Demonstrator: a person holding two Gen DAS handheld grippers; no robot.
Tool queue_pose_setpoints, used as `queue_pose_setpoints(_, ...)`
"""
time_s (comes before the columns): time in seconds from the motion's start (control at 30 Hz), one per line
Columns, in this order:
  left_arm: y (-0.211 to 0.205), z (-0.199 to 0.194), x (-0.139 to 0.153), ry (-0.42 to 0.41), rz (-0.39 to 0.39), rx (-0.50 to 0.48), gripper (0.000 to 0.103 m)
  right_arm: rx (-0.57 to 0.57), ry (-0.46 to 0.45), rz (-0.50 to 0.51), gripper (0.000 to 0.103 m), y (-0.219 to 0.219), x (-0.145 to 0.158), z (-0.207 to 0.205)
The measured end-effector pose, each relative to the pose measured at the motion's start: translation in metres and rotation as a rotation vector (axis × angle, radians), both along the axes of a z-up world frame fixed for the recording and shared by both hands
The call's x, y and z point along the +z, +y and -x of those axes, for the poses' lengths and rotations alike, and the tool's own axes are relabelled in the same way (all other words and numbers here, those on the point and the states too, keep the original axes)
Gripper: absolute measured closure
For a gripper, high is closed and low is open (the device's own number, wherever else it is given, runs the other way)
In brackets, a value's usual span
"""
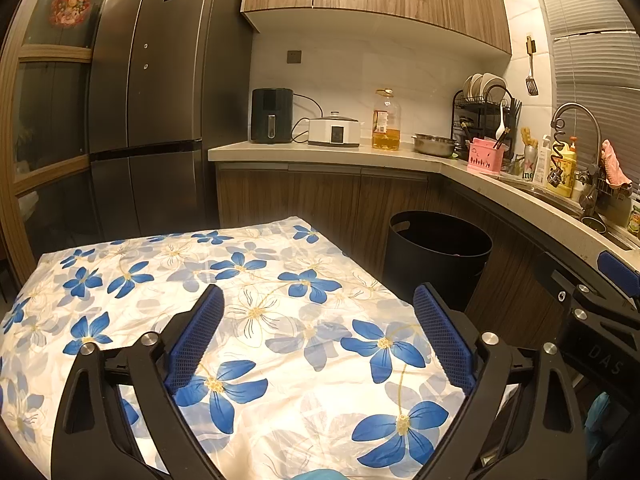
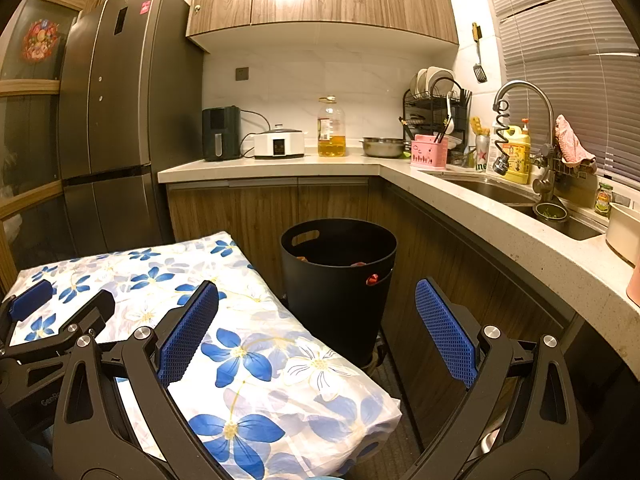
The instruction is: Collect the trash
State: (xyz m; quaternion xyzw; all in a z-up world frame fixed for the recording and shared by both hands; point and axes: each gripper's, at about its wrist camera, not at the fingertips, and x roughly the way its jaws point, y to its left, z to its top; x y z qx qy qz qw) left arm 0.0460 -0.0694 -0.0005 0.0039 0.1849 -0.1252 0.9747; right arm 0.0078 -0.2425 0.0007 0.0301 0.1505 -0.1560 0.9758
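Beside the floral-clothed worktop [image 1: 280,300], scraps already lie in the black bin [image 2: 338,280]; both the left hand-held gripper [image 1: 318,336] and right hand-held gripper [image 2: 316,332] hang spread, empty, no trash visible on top.

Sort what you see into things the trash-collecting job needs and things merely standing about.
Job: black bin, trash inside it, left gripper, right gripper, both open and empty.

Standing about: floral tablecloth, oil bottle, pink holder, steel bowl.

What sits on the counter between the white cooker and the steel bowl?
A clear plastic jug of yellow cooking oil stands between the white cooker and the steel bowl on the pale stone counter, clearest in the right wrist view.
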Motion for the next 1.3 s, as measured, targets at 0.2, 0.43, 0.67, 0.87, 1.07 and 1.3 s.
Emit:
queue_pose_setpoints(0.2,0.0014,-0.0037,0.0022,0.005,0.007,-0.012,0.031,0.0,0.002,0.0,0.005,-0.0003,0.0,-0.0002)
queue_pose_setpoints(0.43,0.0015,-0.0049,0.0037,-0.006,-0.007,-0.018,0.041,-0.004,0.004,0.0,0.005,-0.0018,0.0019,-0.0012)
queue_pose_setpoints(0.67,0.0013,-0.0043,0.0031,-0.002,0.002,-0.017,0.041,-0.004,0.004,0.0,0.005,-0.0022,0.0019,-0.0011)
queue_pose_setpoints(0.87,0.0008,-0.0044,0.0018,0.003,-0.005,-0.021,0.041,-0.004,0.003,0.0,0.005,-0.0021,0.0019,-0.0013)
queue_pose_setpoints(1.07,0.0001,-0.0038,0.0,0.007,-0.012,-0.014,0.041,-0.003,0.003,0.0,0.005,-0.0018,0.0017,-0.0011)
queue_pose_setpoints(1.3,-0.0007,-0.002,0.0,0.0,-0.029,0.006,0.024,-0.002,0.004,-0.001,0.005,-0.0019,0.002,-0.0016)
